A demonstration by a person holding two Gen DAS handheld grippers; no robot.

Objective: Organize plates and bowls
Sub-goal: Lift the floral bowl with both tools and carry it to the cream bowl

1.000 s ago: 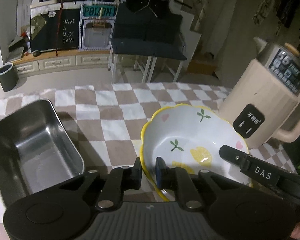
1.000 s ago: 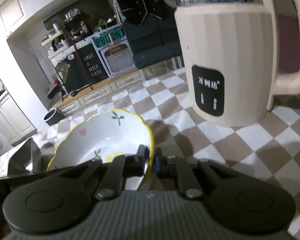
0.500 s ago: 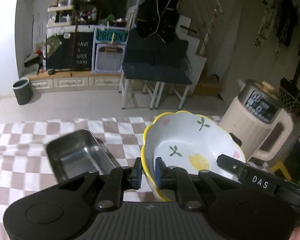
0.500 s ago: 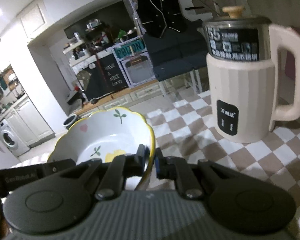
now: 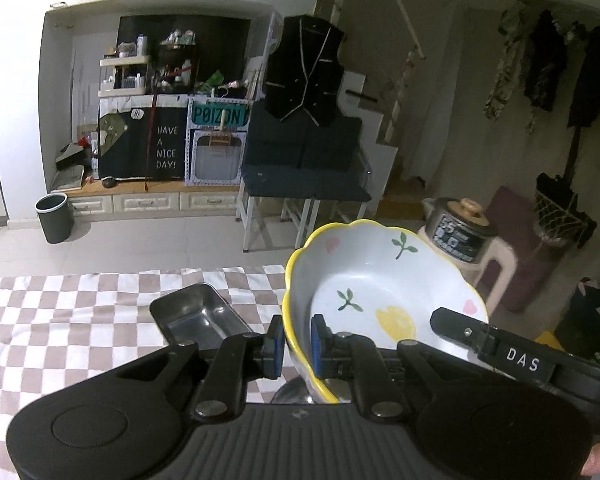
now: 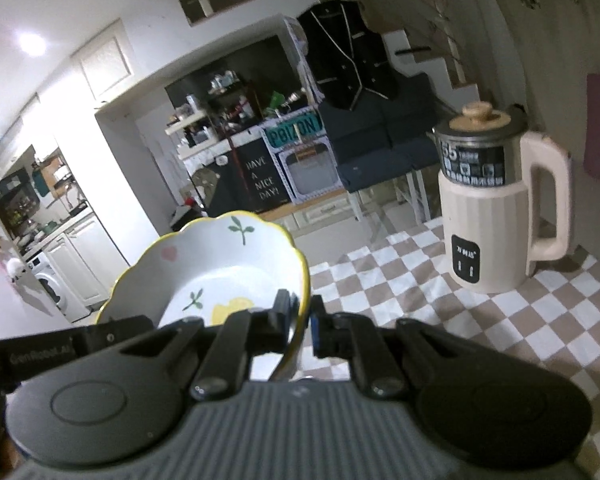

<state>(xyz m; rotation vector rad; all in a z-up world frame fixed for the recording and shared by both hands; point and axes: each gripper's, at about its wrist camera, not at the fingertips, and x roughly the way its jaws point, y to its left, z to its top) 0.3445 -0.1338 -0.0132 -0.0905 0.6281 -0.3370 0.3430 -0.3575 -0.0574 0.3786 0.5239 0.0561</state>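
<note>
1. While I hold the bowl (image 5: 384,288) off the checked table (image 5: 60,320), both grippers pinch its yellow rim from opposite sides: the left gripper (image 5: 296,344) has one pad inside and one outside the wall, and the right gripper (image 6: 302,326) clamps the far side the same way.
2. My fingers are drawn nearly together on each side, with only the thin ceramic wall between the pads.
3. I judge the main risk to be a slip: glazed ceramic held only at the rim can pivot if one hand rises or turns faster than the other, and the bowl already sits tilted toward me.
4. If my two hands drift apart or together, the rim could pop out of one pair of pads; I would then be holding a heavy bowl by one edge.
5. A steel tray (image 5: 198,318) lies on the table just left of the bowl and below it; coming down carelessly could clip its rim.
6. On the right stands the kettle (image 6: 500,216), apart from the bowl, though its handle and spout narrow any swing that way.
7. Something metallic shows just under the bowl's near edge in the left view; I cannot tell what it is.
8. Open cloth lies ahead between tray and kettle, the freest room for setting down.
</note>
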